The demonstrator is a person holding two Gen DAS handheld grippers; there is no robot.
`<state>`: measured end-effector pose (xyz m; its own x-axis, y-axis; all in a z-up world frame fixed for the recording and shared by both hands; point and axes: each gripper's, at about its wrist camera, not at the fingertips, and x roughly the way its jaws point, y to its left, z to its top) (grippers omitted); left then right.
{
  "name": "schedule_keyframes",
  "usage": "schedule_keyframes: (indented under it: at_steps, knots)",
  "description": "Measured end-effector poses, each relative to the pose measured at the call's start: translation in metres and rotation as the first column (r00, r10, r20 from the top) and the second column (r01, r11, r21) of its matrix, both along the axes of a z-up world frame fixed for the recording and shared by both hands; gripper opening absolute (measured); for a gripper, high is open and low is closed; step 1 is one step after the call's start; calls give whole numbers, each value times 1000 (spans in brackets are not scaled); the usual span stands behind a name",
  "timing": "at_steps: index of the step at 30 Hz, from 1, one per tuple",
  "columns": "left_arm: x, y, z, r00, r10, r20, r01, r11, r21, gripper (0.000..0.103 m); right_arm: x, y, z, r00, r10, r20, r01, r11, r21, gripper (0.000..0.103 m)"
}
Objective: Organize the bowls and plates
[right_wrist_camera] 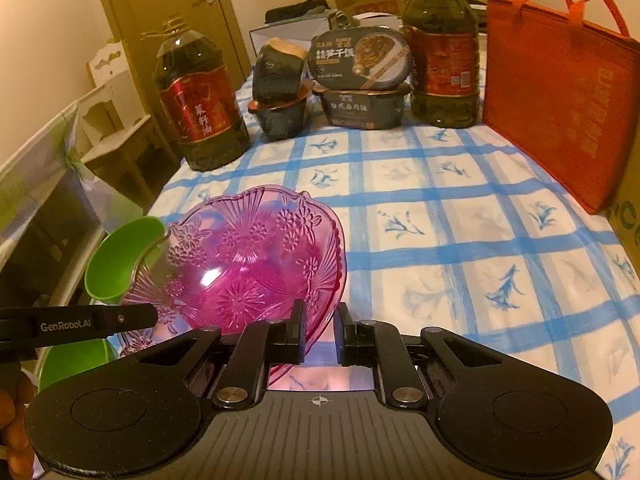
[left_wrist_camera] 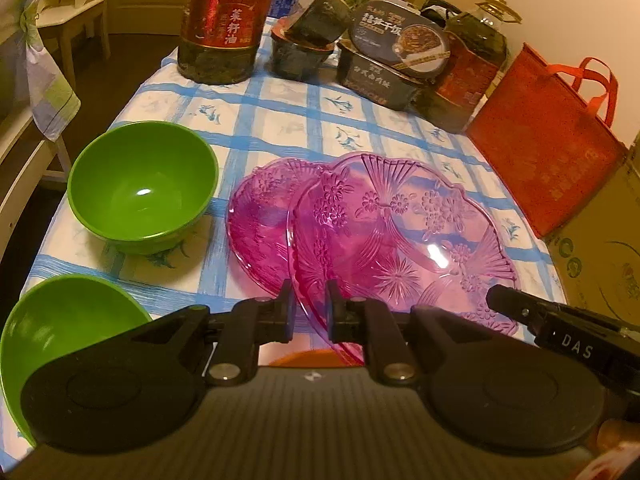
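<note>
Two pink see-through plates lie overlapping on the blue-checked tablecloth (left_wrist_camera: pixel 280 120). The upper pink plate (left_wrist_camera: pixel 404 236) rests partly on the lower pink plate (left_wrist_camera: pixel 260 220). My left gripper (left_wrist_camera: pixel 310 312) has its jaws close around the upper plate's near rim. My right gripper (right_wrist_camera: pixel 320 332) holds the same plate (right_wrist_camera: pixel 248 264) by its right rim, tilted up. Its tip shows in the left wrist view (left_wrist_camera: pixel 520 308). One green bowl (left_wrist_camera: pixel 142 192) stands upright at the left, and a second green bowl (left_wrist_camera: pixel 60 336) is nearer me. A green bowl (right_wrist_camera: pixel 120 260) shows behind the plate in the right view.
Two large oil bottles (right_wrist_camera: pixel 200 120) (right_wrist_camera: pixel 442 60), stacked food boxes (right_wrist_camera: pixel 360 84) and dark tubs (right_wrist_camera: pixel 280 96) line the table's far end. A red tote bag (right_wrist_camera: pixel 560 92) stands at the right edge. A chair (left_wrist_camera: pixel 36 80) is off to the left.
</note>
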<state>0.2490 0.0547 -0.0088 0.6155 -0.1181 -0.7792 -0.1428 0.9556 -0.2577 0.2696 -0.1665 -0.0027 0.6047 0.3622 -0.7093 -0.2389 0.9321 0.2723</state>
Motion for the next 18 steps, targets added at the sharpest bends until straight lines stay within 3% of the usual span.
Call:
schedule_keyframes:
  at_steps: [18]
  knots:
    - [48, 29, -37, 995, 65, -75, -67, 998, -20, 13, 66, 32, -35, 996, 63, -61, -64, 998, -26, 14]
